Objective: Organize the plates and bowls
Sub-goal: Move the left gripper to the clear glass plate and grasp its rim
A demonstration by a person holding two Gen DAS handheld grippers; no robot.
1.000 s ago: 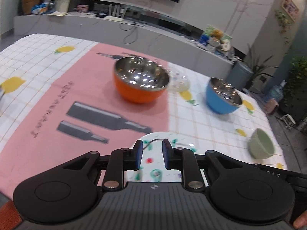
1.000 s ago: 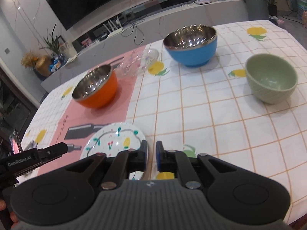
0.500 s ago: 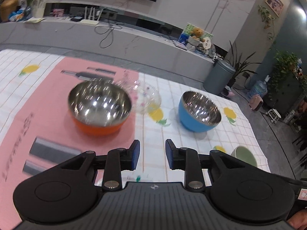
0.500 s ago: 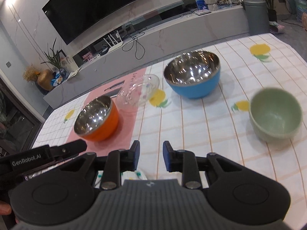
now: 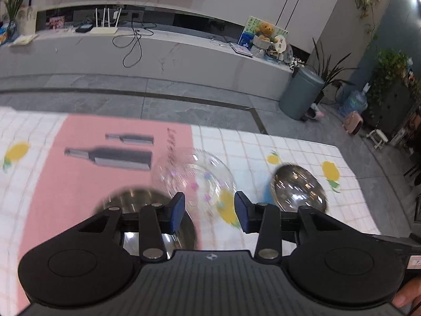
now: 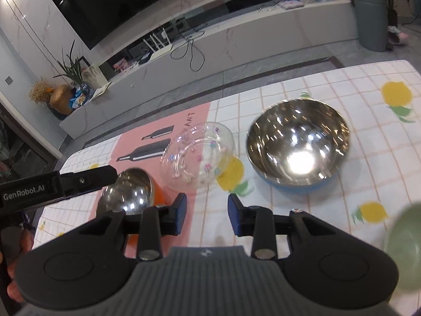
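Both grippers hang over the tablecloth-covered table (image 6: 302, 84) with nothing between their pads. The left gripper (image 5: 209, 212) has just been opening and stands parted; the right gripper (image 6: 206, 217) has likewise just been opening, parted a little less, and is empty. The clear glass dish (image 6: 197, 155), printed with small coloured flowers, sits on the far side of the table, straddling the edge of the pink panel, directly ahead of both grippers and untouched. To its right, near but apart, stands the blue steel-lined bowl (image 6: 298, 144); to its left, nearer the person, the orange steel-lined bowl (image 6: 126, 192); a pale green ceramic bowl (image 6: 405, 247) shows blurred at the right edge of the right wrist view. In the left wrist view the glass dish (image 5: 197, 176) lies just beyond the fingertips, partly blurred. Judged handling: the glass dish is light, rigid, slick and breakable; it should be taken at the rim with one pad inside and one outside, under moderate pressure, and set down gently. The steel bowls appear light, stiff and smooth-walled, so a rim pinch is again the sound hold. The green bowl looks heavier and chip-prone.
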